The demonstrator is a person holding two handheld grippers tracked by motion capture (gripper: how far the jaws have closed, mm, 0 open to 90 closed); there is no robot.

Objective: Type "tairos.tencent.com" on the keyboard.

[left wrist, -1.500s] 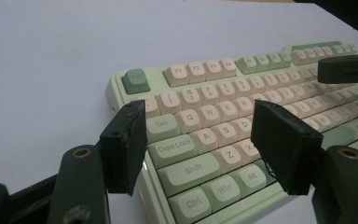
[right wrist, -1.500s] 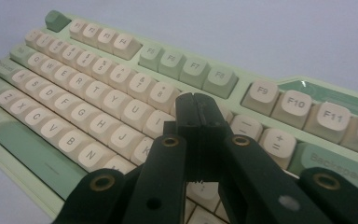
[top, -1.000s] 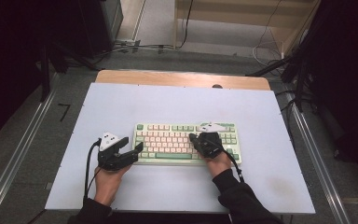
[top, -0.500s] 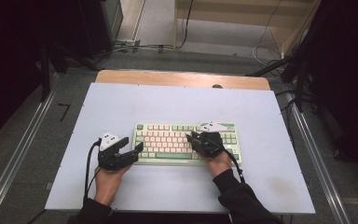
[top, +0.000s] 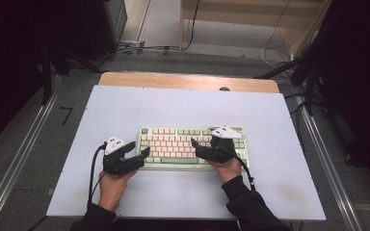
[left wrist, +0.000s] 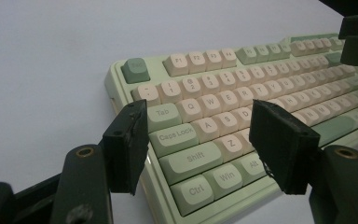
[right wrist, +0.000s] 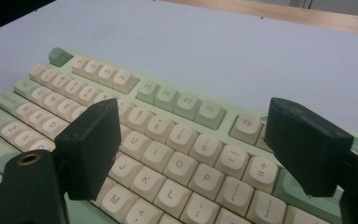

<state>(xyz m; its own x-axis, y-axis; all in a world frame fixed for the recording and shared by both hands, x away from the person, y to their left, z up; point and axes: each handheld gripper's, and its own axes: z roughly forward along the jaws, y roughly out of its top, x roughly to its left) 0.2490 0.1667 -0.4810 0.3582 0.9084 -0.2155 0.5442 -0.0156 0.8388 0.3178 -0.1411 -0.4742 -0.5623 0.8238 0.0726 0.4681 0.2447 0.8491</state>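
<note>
The green-and-cream mechanical keyboard (top: 192, 147), flat on the white bench (top: 183, 106) near its front edge, looks rigid and fairly heavy, best gripped by its case ends; the left claw (top: 142, 151) gapes empty at its left end, while the right claw (top: 195, 147), jaws just opened, hovers empty over the keys.

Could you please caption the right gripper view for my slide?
Open right tongs poised over the keyboard on a pale table.

Pale green keyboard (top: 192, 147) with cream and green keycaps, flat on the white table, near its front edge
</note>
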